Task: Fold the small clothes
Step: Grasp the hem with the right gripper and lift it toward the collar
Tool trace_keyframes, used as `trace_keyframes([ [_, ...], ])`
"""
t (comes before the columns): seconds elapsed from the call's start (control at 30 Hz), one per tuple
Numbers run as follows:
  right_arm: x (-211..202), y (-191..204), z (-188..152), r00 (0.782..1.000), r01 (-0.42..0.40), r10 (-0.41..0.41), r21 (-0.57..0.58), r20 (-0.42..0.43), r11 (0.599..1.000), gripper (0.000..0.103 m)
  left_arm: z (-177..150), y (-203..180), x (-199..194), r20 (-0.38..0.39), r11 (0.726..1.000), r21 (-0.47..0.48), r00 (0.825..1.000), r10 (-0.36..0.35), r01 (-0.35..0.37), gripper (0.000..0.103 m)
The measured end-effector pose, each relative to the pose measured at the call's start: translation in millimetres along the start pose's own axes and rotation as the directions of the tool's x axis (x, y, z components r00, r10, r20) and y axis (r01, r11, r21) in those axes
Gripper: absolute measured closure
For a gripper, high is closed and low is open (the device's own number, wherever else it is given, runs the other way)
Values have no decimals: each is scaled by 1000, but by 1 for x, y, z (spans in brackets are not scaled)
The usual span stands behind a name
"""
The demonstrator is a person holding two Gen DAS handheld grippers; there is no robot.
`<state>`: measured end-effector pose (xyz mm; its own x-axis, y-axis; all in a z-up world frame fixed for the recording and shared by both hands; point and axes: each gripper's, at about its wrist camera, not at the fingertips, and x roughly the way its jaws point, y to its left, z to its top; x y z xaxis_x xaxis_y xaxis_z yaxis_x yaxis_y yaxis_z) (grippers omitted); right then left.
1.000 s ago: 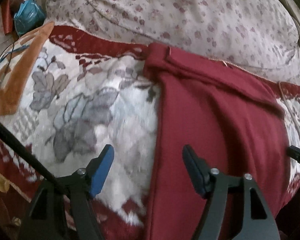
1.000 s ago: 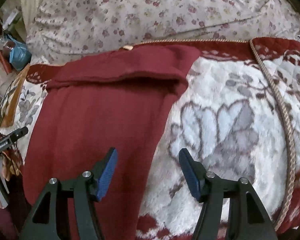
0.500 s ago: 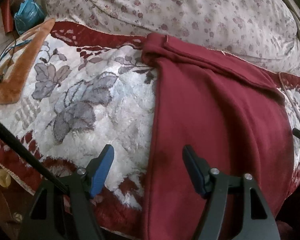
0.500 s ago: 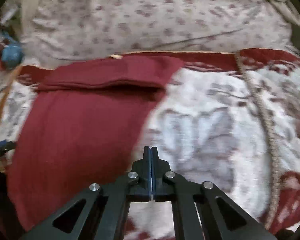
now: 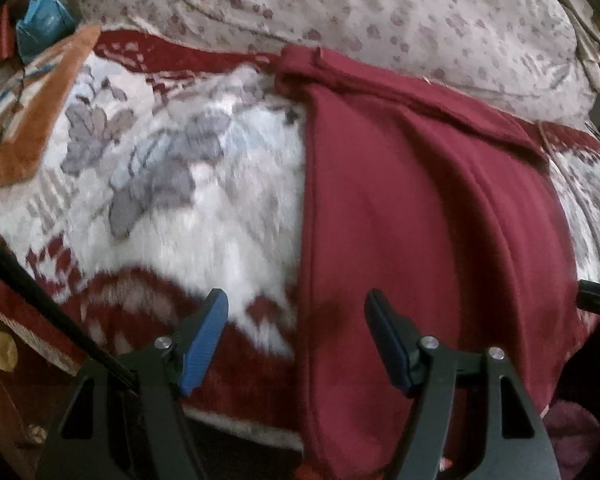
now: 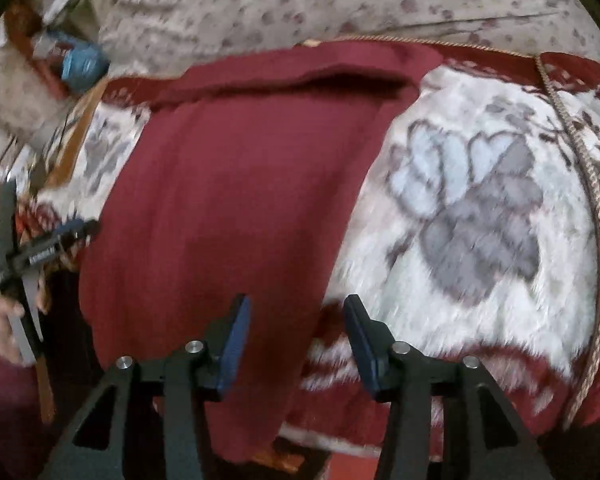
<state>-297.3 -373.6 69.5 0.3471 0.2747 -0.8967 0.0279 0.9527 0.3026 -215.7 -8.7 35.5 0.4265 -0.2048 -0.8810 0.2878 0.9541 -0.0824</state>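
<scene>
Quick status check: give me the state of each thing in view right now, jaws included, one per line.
Left gripper: jaws open, holding nothing, straddling the garment's left edge.
Right gripper: jaws open, holding nothing, near the garment's right edge.
Maroon garment: spread flat, far end folded into a band, near end hanging over the bed edge.
Floral blanket: spread under the garment.
Flowered pillow: lying behind the garment's far end.

Right gripper point(image 6: 296, 344) fingers point(image 6: 236, 344) spread over maroon garment point(image 6: 236, 208) edge.
</scene>
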Motion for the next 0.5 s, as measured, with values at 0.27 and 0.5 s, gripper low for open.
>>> trace_keyframes([
  [0.27,14,8,-41,986,-117,113,-19,-125,993,38,-28,4,2,-87,999,31,996,-8,11,33],
  [0.5,35,10,-62,949,-232,230,14,-216,973,37,-37,-7,8,-131,997,64,991,-41,50,33],
])
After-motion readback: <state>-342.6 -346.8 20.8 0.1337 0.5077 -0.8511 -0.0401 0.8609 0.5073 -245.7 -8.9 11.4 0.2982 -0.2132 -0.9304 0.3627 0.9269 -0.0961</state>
